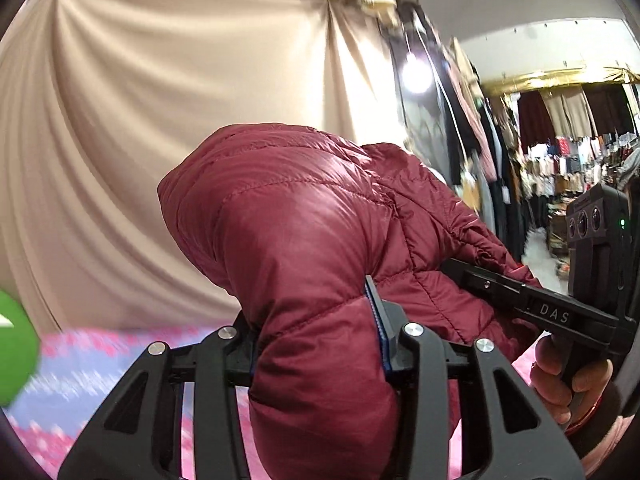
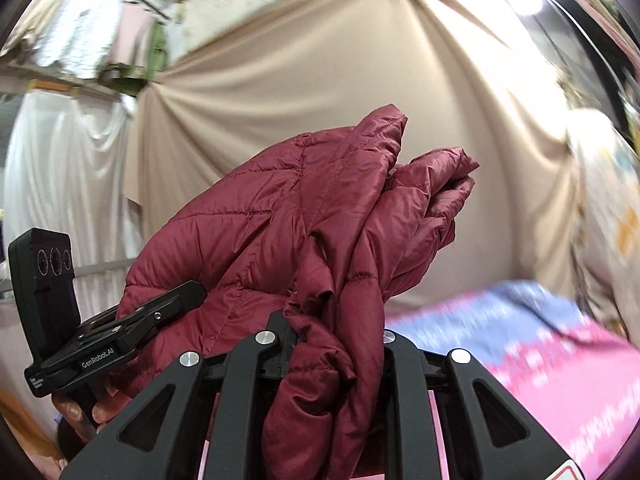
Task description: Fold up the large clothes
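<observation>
A dark red quilted puffer jacket (image 1: 304, 216) is held up in the air above the bed, bunched and folded over. My left gripper (image 1: 316, 344) is shut on a thick fold of it. My right gripper (image 2: 336, 344) is shut on another bunched fold of the same jacket (image 2: 320, 208). The right gripper also shows at the right of the left wrist view (image 1: 532, 300), and the left gripper shows at the lower left of the right wrist view (image 2: 132, 328), both pressed into the jacket. The fingertips are buried in the fabric.
A pink and blue patterned bedspread (image 2: 540, 344) lies below, also seen in the left wrist view (image 1: 80, 364). A beige curtain (image 1: 160, 120) hangs behind. Racks of hanging clothes (image 1: 560, 152) fill the right. A green object (image 1: 16, 348) sits at the left edge.
</observation>
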### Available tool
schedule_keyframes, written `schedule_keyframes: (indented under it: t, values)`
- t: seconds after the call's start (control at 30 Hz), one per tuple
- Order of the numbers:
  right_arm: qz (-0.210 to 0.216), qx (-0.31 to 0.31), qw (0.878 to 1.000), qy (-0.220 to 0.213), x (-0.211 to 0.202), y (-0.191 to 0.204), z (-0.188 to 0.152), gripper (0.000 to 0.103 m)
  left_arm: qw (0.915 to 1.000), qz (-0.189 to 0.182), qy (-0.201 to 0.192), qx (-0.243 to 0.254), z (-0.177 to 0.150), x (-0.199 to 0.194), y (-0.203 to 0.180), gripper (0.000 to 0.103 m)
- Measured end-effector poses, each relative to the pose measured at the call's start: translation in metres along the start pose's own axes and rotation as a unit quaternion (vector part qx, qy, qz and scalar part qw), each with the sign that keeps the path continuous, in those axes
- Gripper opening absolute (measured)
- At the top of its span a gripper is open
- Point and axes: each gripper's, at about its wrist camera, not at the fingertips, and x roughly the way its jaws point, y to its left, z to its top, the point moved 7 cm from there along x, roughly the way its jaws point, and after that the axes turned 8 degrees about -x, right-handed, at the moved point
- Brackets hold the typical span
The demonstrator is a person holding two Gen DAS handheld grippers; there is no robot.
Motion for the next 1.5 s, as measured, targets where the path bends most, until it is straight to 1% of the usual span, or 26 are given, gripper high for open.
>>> schedule_keyframes:
  t: [0.07,0.17,0.27,0.37,0.5,0.6,0.67,0.7,0.73,0.77,0.8,0.83,0.9,0.97,1.0,1.07,1.1,1.13,1.17,1.23,1.3,1.33,1.37,1.4,1.43,1.5]
  values:
    - [0.020,-0.011,1.000,-0.016,0.013,0.019,0.015,0.017,0.9997,0.008,-0.024,0.002,0.011,-0.008,0.015,0.040]
    - [0.050,-0.012,0.999,-0.017,0.046,0.035,0.025,0.018,0.9985,0.023,-0.050,0.000,0.021,-0.016,0.048,0.041]
    - [0.077,-0.007,0.997,-0.005,0.085,0.050,0.021,0.019,0.9981,0.037,-0.047,-0.019,0.019,-0.012,0.081,0.042]
    - [0.091,0.010,0.995,0.029,0.136,0.054,-0.003,0.019,0.9973,0.061,-0.019,-0.036,0.005,0.008,0.119,0.042]
    - [0.098,0.048,0.989,0.097,0.205,0.052,-0.064,0.019,0.9938,0.087,0.028,-0.064,-0.041,0.054,0.173,0.042]
    - [0.087,0.075,0.981,0.154,0.254,0.040,-0.125,0.019,0.9872,0.105,0.080,-0.090,-0.096,0.097,0.213,0.042]
    - [0.072,0.089,0.972,0.207,0.289,0.032,-0.182,0.020,0.9798,0.121,0.121,-0.104,-0.142,0.124,0.237,0.043]
    - [0.069,0.097,0.967,0.226,0.298,0.029,-0.201,0.020,0.9731,0.129,0.151,-0.117,-0.173,0.139,0.250,0.043]
    - [0.060,0.114,0.957,0.262,0.312,0.023,-0.236,0.020,0.9659,0.135,0.175,-0.134,-0.200,0.147,0.262,0.046]
    - [0.048,0.127,0.948,0.289,0.318,0.017,-0.264,0.021,0.9565,0.142,0.205,-0.152,-0.226,0.154,0.271,0.048]
    - [0.037,0.141,0.938,0.316,0.321,0.012,-0.289,0.027,0.9454,0.148,0.237,-0.168,-0.252,0.157,0.279,0.051]
    - [0.025,0.154,0.928,0.338,0.318,0.005,-0.313,0.040,0.9378,0.152,0.252,-0.184,-0.274,0.152,0.285,0.058]
    - [0.028,0.166,0.927,0.335,0.300,-0.003,-0.325,0.047,0.9429,0.146,0.237,-0.182,-0.274,0.134,0.283,0.062]
    - [0.016,0.159,0.932,0.325,0.276,-0.014,-0.316,0.048,0.9447,0.165,0.238,-0.155,-0.261,0.114,0.280,0.071]
    - [0.004,0.152,0.936,0.318,0.266,-0.019,-0.309,0.048,0.9458,0.176,0.235,-0.139,-0.253,0.105,0.276,0.071]
    - [-0.013,0.130,0.945,0.300,0.247,-0.025,-0.287,0.042,0.9472,0.184,0.231,-0.125,-0.238,0.092,0.276,0.071]
    - [-0.010,0.118,0.950,0.290,0.240,-0.021,-0.273,0.036,0.9459,0.189,0.230,-0.129,-0.227,0.088,0.270,0.071]
    - [-0.002,0.113,0.953,0.283,0.238,-0.016,-0.266,0.028,0.9449,0.192,0.229,-0.134,-0.223,0.088,0.266,0.071]
    - [0.006,0.107,0.954,0.278,0.237,-0.009,-0.260,0.024,0.9442,0.191,0.228,-0.142,-0.217,0.088,0.259,0.071]
    - [0.031,0.080,0.955,0.285,0.245,0.011,-0.255,0.010,0.9403,0.184,0.239,-0.158,-0.215,0.096,0.246,0.071]
    - [0.037,0.040,0.950,0.306,0.257,0.027,-0.269,0.005,0.9318,0.180,0.265,-0.170,-0.231,0.104,0.239,0.071]
    - [0.030,0.017,0.946,0.324,0.265,0.032,-0.280,0.003,0.9249,0.184,0.285,-0.171,-0.244,0.110,0.236,0.071]
    - [0.021,0.003,0.940,0.339,0.271,0.030,-0.288,0.002,0.9190,0.197,0.298,-0.167,-0.256,0.111,0.236,0.071]
    - [0.006,-0.011,0.934,0.358,0.276,0.028,-0.301,0.000,0.9115,0.222,0.312,-0.151,-0.270,0.114,0.238,0.071]
    - [-0.012,-0.019,0.926,0.377,0.279,0.019,-0.319,0.000,0.9088,0.235,0.316,-0.137,-0.278,0.113,0.240,0.073]
    - [-0.012,-0.004,0.921,0.390,0.280,0.009,-0.338,0.000,0.9077,0.240,0.321,-0.125,-0.288,0.111,0.240,0.075]
